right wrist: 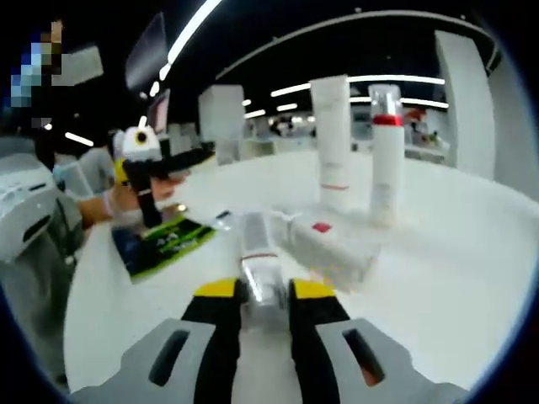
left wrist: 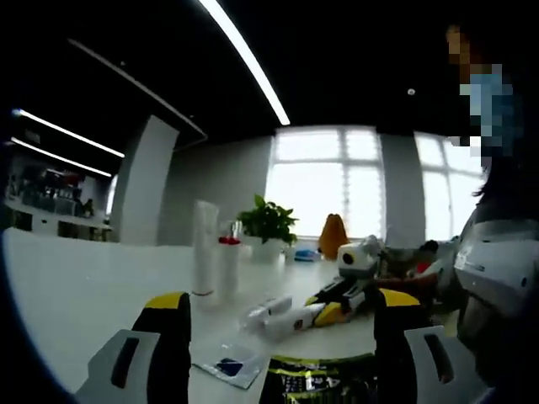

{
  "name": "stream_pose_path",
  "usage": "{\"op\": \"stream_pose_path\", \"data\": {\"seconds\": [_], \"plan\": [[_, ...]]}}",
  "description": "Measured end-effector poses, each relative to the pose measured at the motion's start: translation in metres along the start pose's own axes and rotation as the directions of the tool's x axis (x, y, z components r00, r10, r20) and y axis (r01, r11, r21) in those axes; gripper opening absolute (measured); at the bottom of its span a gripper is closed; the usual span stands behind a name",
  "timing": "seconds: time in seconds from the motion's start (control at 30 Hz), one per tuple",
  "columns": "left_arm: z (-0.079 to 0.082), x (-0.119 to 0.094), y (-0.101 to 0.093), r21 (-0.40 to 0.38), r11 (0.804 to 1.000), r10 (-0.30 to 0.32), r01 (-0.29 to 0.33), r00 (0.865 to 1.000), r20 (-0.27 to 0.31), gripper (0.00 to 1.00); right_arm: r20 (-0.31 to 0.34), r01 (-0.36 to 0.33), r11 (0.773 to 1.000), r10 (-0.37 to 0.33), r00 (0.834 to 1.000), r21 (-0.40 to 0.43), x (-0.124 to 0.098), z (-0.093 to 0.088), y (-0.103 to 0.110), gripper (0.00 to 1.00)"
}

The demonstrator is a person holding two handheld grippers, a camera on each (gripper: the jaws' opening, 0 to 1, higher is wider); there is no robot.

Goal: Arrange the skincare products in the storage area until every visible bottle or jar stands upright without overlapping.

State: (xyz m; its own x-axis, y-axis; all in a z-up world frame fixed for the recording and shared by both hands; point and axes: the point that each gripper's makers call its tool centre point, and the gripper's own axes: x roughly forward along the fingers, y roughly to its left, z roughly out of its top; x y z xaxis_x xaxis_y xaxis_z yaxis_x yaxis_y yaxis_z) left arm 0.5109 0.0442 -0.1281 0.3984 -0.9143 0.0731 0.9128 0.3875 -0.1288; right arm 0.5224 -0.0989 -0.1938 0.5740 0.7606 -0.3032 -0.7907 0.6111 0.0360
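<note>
In the right gripper view my right gripper (right wrist: 265,290) is shut on a clear-white bottle (right wrist: 258,261) that lies on the white table (right wrist: 455,252). Beside it lies a white tube with a red mark (right wrist: 330,244). Behind them a tall white tube (right wrist: 333,139) and a bottle with a red collar (right wrist: 386,156) stand upright. My left gripper (left wrist: 282,307) is open above the table's near edge, with nothing between its jaws. Ahead of it lie the two tubes (left wrist: 271,313), with the right gripper (left wrist: 322,310) on one. The upright pair (left wrist: 205,248) stands to the left.
A green and black packet (right wrist: 168,240) and a small sachet (right wrist: 221,217) lie flat near the table edge. A hand holds the left gripper (right wrist: 168,162) over them. A potted plant (left wrist: 268,223) stands at the far end. A person (left wrist: 497,278) stands at the right.
</note>
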Motion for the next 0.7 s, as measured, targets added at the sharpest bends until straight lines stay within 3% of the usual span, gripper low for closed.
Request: {"op": "stream_pose_path", "data": {"seconds": [0.17,0.27,0.47,0.7], "plan": [[-0.011,0.005,-0.011,0.123,0.992,-0.018,0.026,0.998,-0.067,0.92,0.085,-0.036,0.999,0.036,0.996,-0.003,-0.006,0.024,0.014,0.21],[-0.018,0.007,-0.02,0.212,0.976,-0.027,0.048,0.994,-0.102,0.92,0.11,-0.068,0.998,0.066,0.992,0.017,-0.006,0.035,0.021,0.21],[-0.018,0.009,-0.033,0.195,0.977,-0.073,0.091,0.993,-0.097,0.91,0.162,-0.138,0.99,0.133,0.978,0.02,-0.004,0.06,0.04,0.2],[-0.02,0.008,-0.026,0.189,0.98,-0.047,0.067,0.993,-0.108,0.86,0.18,-0.174,0.984,0.179,0.967,-0.045,-0.002,0.086,0.065,0.2]]}}
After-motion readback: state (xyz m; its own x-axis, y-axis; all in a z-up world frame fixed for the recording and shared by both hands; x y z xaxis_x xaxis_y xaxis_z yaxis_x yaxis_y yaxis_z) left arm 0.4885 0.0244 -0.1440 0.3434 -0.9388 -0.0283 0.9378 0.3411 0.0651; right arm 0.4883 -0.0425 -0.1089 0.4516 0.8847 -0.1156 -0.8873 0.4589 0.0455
